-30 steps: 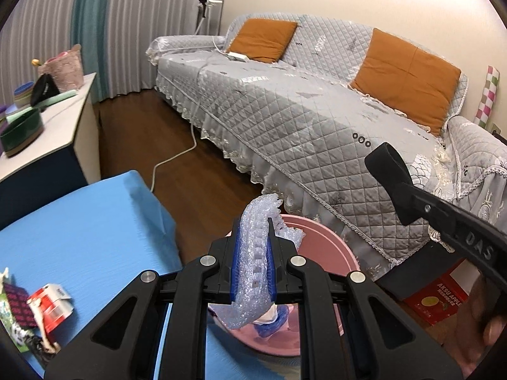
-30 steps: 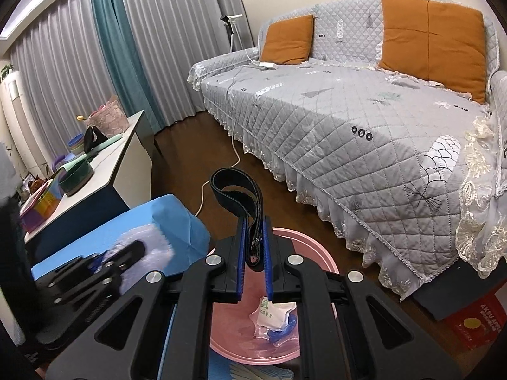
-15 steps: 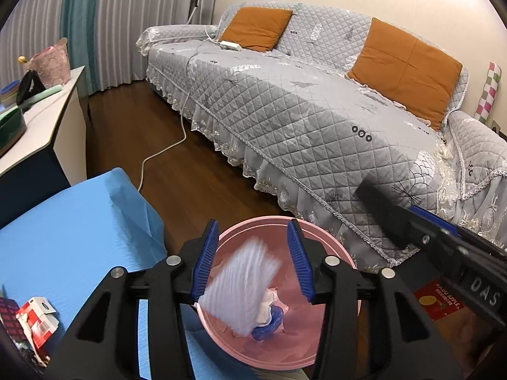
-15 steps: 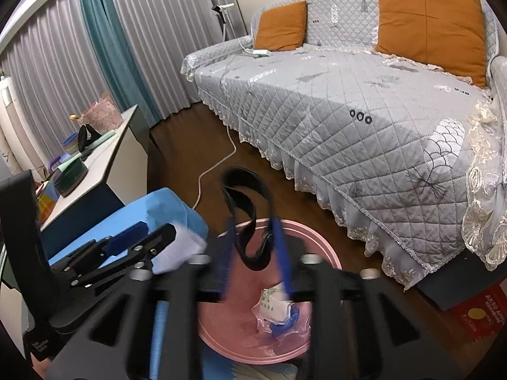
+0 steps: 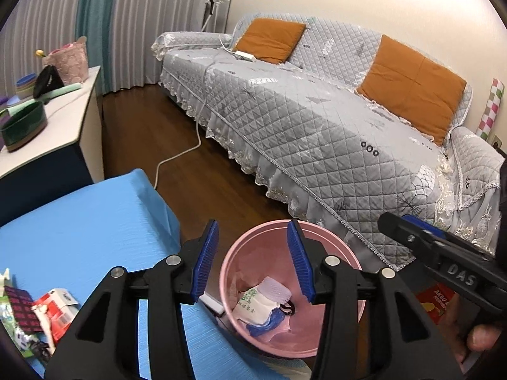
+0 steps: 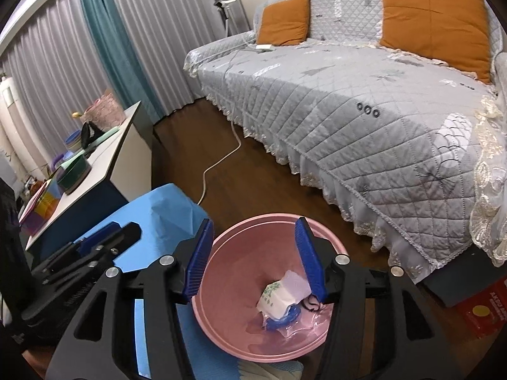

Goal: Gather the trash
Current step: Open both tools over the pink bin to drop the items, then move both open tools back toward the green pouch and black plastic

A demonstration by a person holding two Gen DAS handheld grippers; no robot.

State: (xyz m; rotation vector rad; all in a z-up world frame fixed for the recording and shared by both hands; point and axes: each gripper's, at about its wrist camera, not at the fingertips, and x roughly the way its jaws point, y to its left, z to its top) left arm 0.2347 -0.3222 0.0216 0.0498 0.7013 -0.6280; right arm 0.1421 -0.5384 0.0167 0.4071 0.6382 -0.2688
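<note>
Dark wood flooring beside a blue-covered table (image 5: 79, 228) carries a pink basin (image 5: 332, 247), and the collected trash (image 5: 263, 304) lies in its bottom: a white wrapper with green print, blue plastic and a black loop. Above the basin the left gripper (image 5: 252, 259) stands apart with nothing between its blue pads. The right gripper (image 6: 253, 259) hangs over it too, its jaws opening, empty. More wrappers (image 5: 47, 304) lie on the table, with a grey quilted sofa (image 5: 317, 120) behind.

We are in a home living room: a long sofa (image 5: 317, 120) under a quilted grey cover with orange cushions (image 5: 412, 82), pleated curtains (image 6: 95, 50) along the far wall, dark wood flooring (image 5: 152, 139) and a cluttered white sideboard (image 5: 60, 117)
</note>
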